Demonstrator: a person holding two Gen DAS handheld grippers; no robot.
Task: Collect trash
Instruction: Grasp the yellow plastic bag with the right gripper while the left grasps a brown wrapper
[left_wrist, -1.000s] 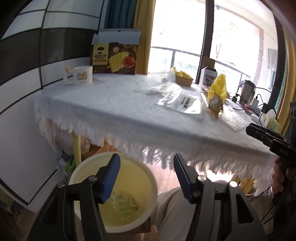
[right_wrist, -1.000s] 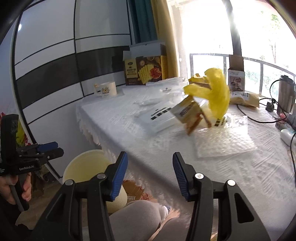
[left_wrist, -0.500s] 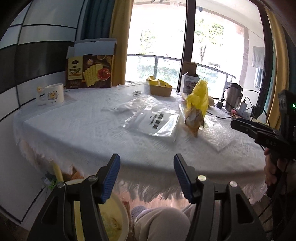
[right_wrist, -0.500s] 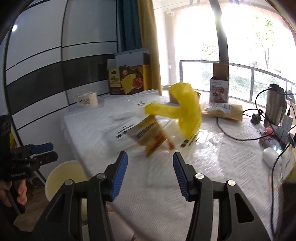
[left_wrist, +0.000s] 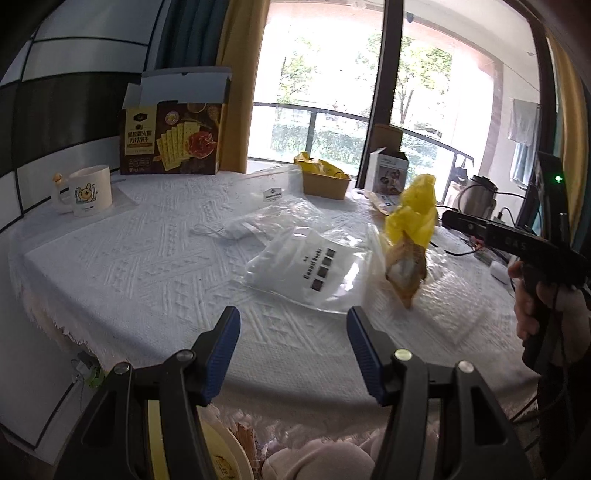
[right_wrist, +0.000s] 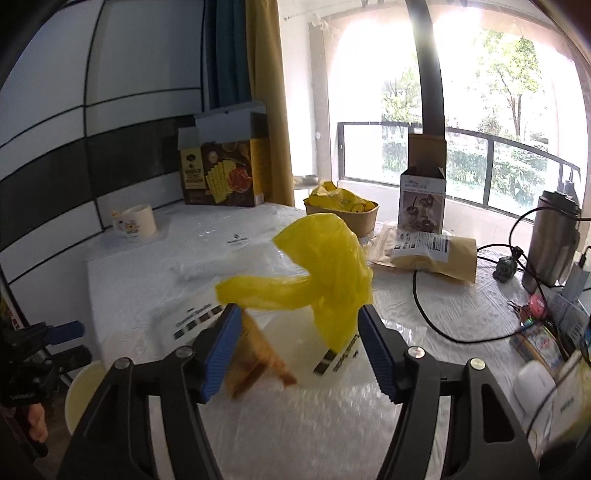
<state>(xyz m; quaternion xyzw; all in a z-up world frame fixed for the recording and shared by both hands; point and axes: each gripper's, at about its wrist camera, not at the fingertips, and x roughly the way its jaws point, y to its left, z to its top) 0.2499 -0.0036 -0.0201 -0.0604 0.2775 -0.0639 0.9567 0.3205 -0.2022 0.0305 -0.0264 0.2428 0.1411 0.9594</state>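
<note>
Trash, one yellow bag (right_wrist: 328, 273) knotted over a brown wrapper (right_wrist: 258, 354), stands upright on the table (left_wrist: 110, 258), just ahead of the right gripper (right_wrist: 299, 343), whose spread jaws have just been opening, nothing pinched. Left gripper (left_wrist: 293, 354), also spread and empty, sits farther off. One clear pouch (left_wrist: 306, 269) lies beside it.

The near left part of the table (left_wrist: 122, 266) is bare cloth, so open passage is offered there. The middle is covered by a flat clear bag (left_wrist: 310, 269). Toward the right edge the way is blocked by an upright yellow bag (right_wrist: 332, 273) and a black cable (right_wrist: 436, 325). The far edge is lined by a cracker box (left_wrist: 173, 140) and a mug (left_wrist: 86, 190).
</note>
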